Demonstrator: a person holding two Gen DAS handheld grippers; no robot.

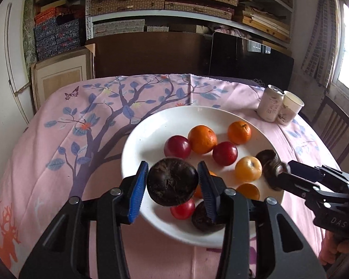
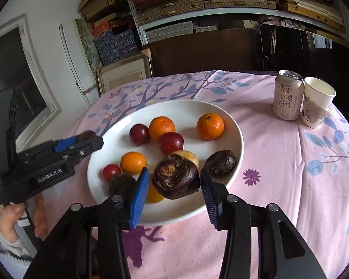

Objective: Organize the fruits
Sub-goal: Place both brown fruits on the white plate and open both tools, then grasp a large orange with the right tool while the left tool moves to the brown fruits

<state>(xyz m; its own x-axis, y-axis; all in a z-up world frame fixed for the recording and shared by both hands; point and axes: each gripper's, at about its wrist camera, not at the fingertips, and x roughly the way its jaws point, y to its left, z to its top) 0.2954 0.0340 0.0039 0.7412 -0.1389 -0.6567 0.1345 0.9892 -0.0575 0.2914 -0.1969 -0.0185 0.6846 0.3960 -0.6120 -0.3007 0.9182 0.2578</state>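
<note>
Fingers [image 1: 138, 186] before half-hidden dark fruit [image 1: 199, 219]

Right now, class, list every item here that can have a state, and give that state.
Left hand-held gripper: dark fruit between pads, grip unclear.
Right hand-held gripper: open, other dark fruit loose between pads.
Plate: holding fruit.
Can: upright.
Paper cup: upright, looks empty.

**Both grippers parted, tilted downward**

The left gripper [image 1: 172, 164] has its blue-padded fingers [image 1: 137, 190] apart, a dark fruit [image 1: 172, 182] between them. The right gripper [image 2: 175, 171] likewise stands parted around another dark fruit [image 2: 176, 181], with a gap at its left finger. A hand [image 2: 9, 220] grips the left handle.
</note>
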